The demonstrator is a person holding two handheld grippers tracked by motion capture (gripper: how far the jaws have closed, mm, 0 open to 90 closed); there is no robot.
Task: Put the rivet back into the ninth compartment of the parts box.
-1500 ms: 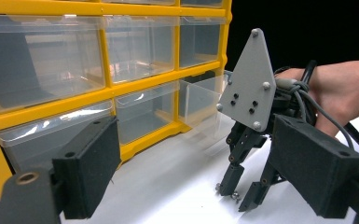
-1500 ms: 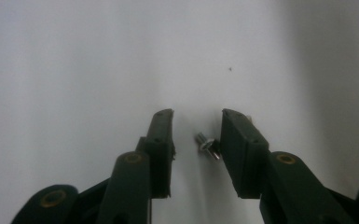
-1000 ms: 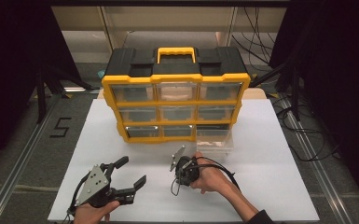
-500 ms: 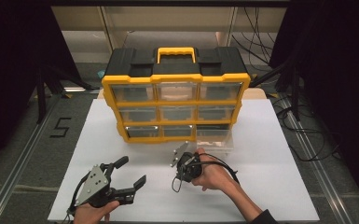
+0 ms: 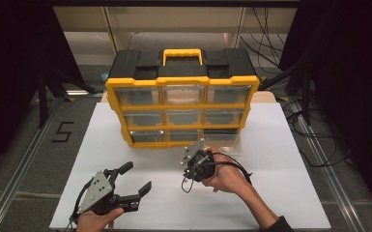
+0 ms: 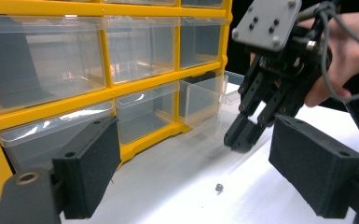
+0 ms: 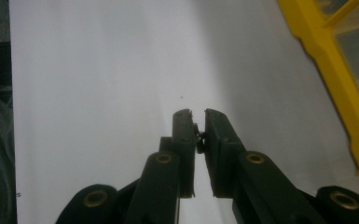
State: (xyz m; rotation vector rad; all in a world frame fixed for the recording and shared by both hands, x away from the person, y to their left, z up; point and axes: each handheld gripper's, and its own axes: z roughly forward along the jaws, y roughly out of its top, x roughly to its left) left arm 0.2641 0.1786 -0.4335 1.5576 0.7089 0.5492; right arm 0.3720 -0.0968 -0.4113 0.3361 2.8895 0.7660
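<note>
Item: small dark screw-like part (image 7: 198, 137), pinched between the near-closed jaws of the right gripper (image 7: 196, 122) above the white table (image 5: 280, 145) near its centre, before the yellow organiser (image 5: 181, 104); light, rigid, easily dropped; left gripper (image 5: 135, 178) spread, empty.

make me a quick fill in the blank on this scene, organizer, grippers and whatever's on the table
1. The organizer has a frame coloured ____.
2. The left gripper has its fingers ____.
3. The right gripper pinches a small dark part between its ____.
4. One clear drawer is pulled out, in the ____ row of the organizer.

Missing words: yellow; open; fingers; bottom
</note>
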